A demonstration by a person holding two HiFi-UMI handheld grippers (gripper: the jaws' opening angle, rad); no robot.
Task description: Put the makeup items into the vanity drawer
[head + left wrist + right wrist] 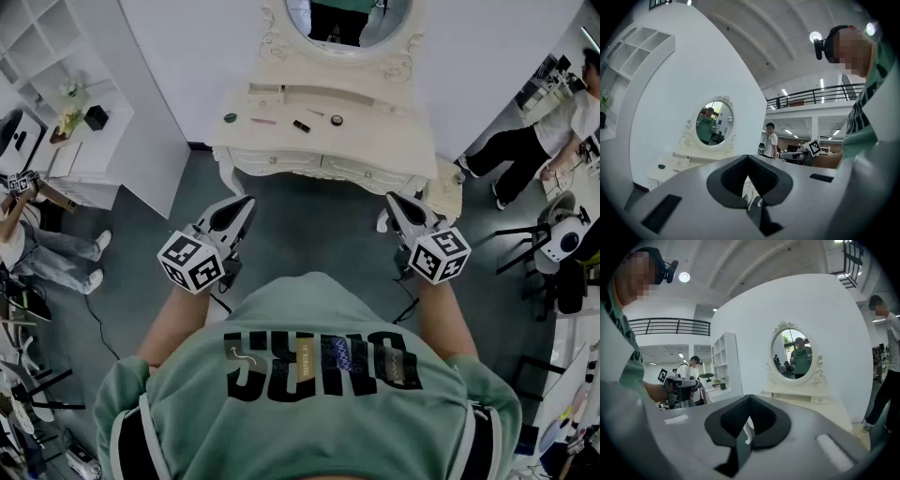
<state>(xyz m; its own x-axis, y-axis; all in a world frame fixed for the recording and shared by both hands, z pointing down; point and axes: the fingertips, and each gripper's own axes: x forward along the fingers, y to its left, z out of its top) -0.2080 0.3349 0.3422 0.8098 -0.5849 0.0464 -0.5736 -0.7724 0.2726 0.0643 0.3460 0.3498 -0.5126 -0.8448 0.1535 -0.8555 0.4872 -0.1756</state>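
Two closed grippers (246,202) (392,199) — short of vanity edge (323,156).

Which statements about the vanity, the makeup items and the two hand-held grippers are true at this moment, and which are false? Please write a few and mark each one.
1. A green round item and a black tube lie on the vanity top. True.
2. The left hand-held gripper grips the black tube. False: its jaws are together with nothing between them.
3. The drawer is pulled out. False: its front looks flush with the vanity, so it is closed.
4. The right hand-held gripper is shut and empty. True.
5. Both hand-held grippers rest on the vanity top. False: they are held in the air, short of it.
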